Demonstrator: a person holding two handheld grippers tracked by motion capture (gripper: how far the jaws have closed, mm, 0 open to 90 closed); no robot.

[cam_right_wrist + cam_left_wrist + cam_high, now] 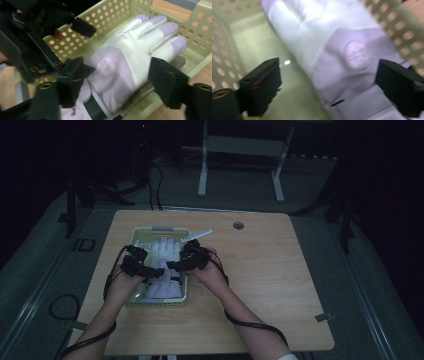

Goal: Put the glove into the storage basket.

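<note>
A white and lilac glove (164, 265) lies palm-side flat in a pale green perforated basket (155, 302) on the wooden table. Both grippers hang over it, the left gripper (152, 271) coming in from the left and the right gripper (174, 265) from the right. In the left gripper view, the left gripper (329, 85) stands open, its jaws wide apart above the glove (332, 37) and clear of it. In the right gripper view, the right gripper (120, 83) is open too, straddling the glove's (130, 50) lilac cuff without pressing it. The left gripper (25, 37) looms at upper left there.
A white flat piece (197, 236) sticks out over the basket's far right corner. The wooden table (280, 285) has a round cable hole (238, 225) near its far edge. Cables trail from both hands toward the front edge. A white desk frame (202, 170) stands on the floor behind.
</note>
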